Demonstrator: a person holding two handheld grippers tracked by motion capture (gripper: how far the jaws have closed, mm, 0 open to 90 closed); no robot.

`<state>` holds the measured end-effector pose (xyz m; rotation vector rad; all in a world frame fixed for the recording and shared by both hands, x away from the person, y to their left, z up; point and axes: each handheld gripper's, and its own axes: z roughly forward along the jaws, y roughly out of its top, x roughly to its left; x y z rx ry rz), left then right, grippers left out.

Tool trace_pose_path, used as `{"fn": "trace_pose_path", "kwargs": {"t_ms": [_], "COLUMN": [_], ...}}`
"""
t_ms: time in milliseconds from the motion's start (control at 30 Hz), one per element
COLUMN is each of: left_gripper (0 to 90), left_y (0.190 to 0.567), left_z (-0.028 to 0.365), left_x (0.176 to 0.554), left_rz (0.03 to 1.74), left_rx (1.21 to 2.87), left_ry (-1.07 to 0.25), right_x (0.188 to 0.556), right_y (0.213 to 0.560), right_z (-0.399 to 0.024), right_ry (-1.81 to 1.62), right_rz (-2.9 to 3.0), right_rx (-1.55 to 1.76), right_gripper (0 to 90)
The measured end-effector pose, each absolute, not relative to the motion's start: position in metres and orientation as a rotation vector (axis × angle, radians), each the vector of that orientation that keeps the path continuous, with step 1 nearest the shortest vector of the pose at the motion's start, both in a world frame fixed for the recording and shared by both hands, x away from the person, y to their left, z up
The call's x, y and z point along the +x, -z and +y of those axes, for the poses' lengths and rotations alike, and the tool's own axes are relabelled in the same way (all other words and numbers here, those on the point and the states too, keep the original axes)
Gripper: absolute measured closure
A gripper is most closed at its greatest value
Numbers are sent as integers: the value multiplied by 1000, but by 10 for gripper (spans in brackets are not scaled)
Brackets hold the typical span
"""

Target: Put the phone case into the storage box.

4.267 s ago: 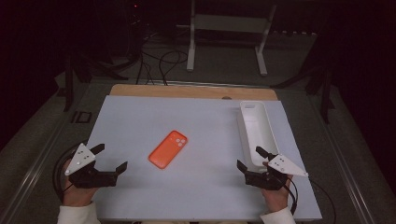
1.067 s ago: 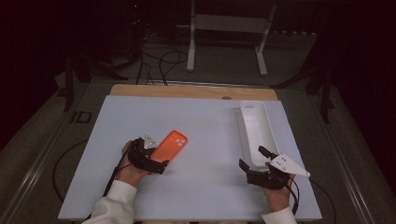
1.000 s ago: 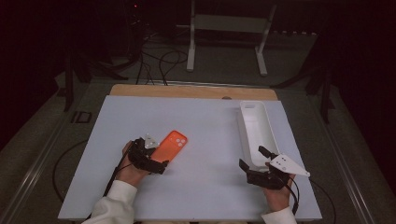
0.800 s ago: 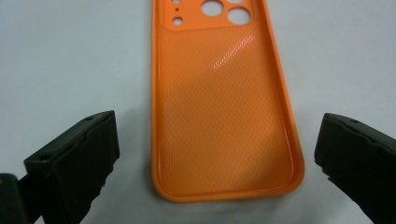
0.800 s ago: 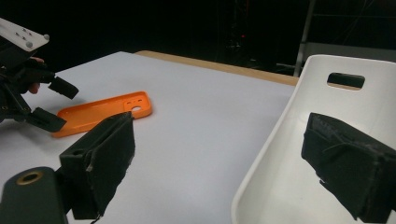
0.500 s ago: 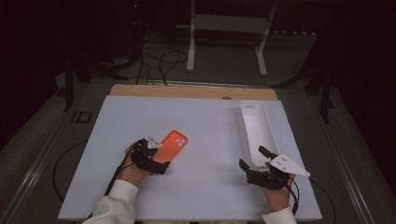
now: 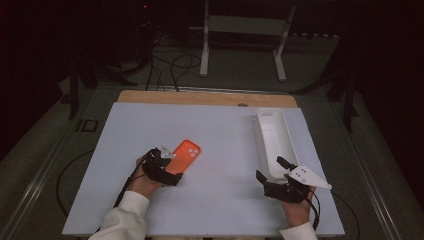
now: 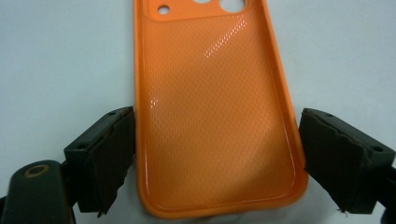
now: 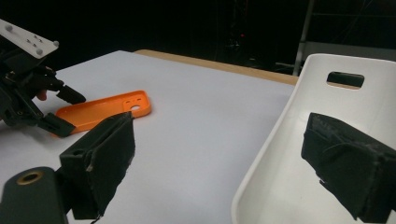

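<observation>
We have our left gripper [image 7: 167, 167] brought up to the near end of the orange phone case [image 8: 215, 107], which lies flat on the white table [image 7: 225, 130], left of centre. Its jaws have just been closing and now stand on either side of the case, one pad close against an edge, the other just clear of it, so we judge nothing is gripped yet; squeezing and lifting are left. Our right gripper [image 7: 280, 185] waits wide open and holds nothing, beside the near end of the long white tray [image 7: 265, 120]. The case looks thin, glossy, finely textured, with camera holes at its far end.
</observation>
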<state>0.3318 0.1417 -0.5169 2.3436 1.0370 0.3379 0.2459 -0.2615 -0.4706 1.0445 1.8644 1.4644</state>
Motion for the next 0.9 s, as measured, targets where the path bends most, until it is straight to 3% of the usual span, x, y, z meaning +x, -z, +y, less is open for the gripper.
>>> {"fn": "trace_pose_path", "kwargs": {"t_ms": [900], "left_gripper": [156], "left_y": [513], "left_z": [139], "left_x": [337], "left_rz": [1049], "left_rx": [2388], "left_ry": [-306], "right_x": [247], "right_y": [471], "right_z": [-259], "right_ry": [-1449], "right_rz": [1869], "right_rx": [1058], "right_gripper": [96]}}
